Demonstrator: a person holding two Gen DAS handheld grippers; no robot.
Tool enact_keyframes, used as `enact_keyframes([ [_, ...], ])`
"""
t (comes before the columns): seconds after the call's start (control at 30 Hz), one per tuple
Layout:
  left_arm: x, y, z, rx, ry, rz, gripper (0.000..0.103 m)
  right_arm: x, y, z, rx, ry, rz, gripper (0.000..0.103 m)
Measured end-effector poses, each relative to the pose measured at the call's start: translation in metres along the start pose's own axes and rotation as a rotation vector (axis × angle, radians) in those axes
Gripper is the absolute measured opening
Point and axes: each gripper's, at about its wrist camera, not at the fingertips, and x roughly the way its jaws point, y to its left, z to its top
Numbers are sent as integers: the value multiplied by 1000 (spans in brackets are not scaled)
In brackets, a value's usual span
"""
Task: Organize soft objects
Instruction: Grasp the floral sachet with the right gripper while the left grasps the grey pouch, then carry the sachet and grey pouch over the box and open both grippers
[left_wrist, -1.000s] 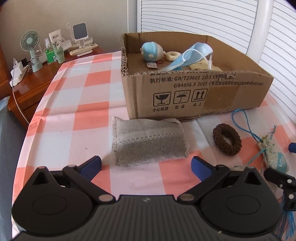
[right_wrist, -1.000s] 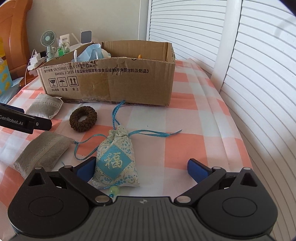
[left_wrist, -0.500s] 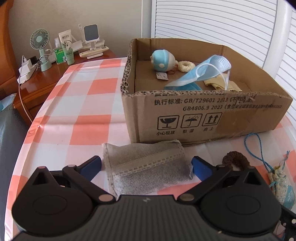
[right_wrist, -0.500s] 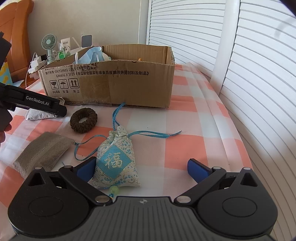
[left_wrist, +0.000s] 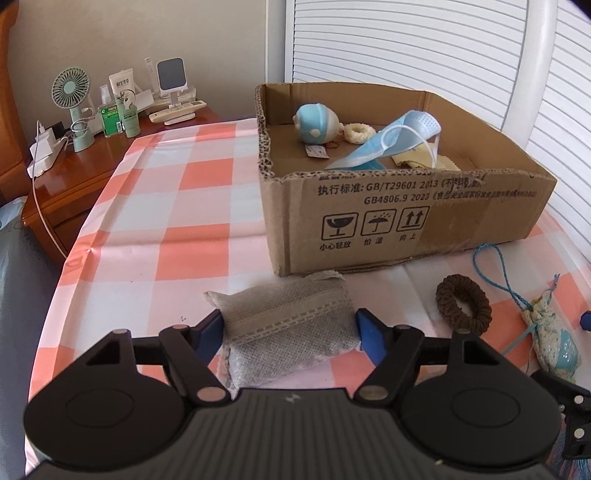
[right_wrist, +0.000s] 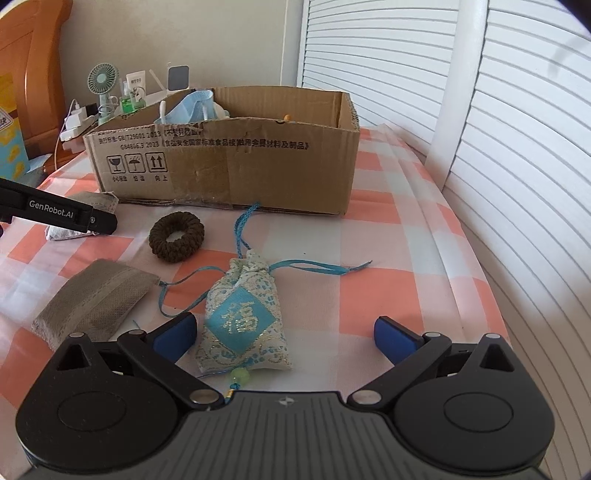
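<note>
My left gripper (left_wrist: 290, 330) is shut on a grey fabric pouch (left_wrist: 288, 325), its blue pads pressing both sides, just in front of the cardboard box (left_wrist: 424, 218). The box holds a blue plush toy (left_wrist: 316, 123), a cream ring (left_wrist: 360, 133) and a blue face mask (left_wrist: 391, 144). My right gripper (right_wrist: 284, 334) is open around a blue-and-white sachet (right_wrist: 242, 319) on the checked cloth. A brown hair scrunchie (right_wrist: 176, 237) and a second grey pouch (right_wrist: 92, 301) lie to its left. The left gripper's finger (right_wrist: 59, 212) shows over the first pouch.
A wooden nightstand (left_wrist: 66, 173) at the back left carries a small fan (left_wrist: 72, 92), bottles and a charger. White shutters (right_wrist: 498, 147) stand close along the right. The checked tablecloth (left_wrist: 166, 221) curves down at the left edge.
My left gripper moved forward over the grey pouch and closed its pads onto it. The right gripper stayed open over the sachet.
</note>
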Motion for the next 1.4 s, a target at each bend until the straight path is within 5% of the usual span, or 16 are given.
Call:
enact_keyframes([
  [0.2,-5,5,-6,8,-5,-4,75,-1,18,2,-83,-12,79,101],
  [0.43,-5,6,-7,7,-13,-4,76,-3,22,9,-94,-25,108,63],
  [0.6,-6,6,-7,-7,-12,5,76,-6,17,9,-82,-25,88,44],
  [0.87,-17,8,-7,-5,-19,-38,61,-17,18,9,-102,-36,88,41],
  [1.4,-74,10,-7,166,-1,-146,58,-56,6,31,-153,-70,127,41],
])
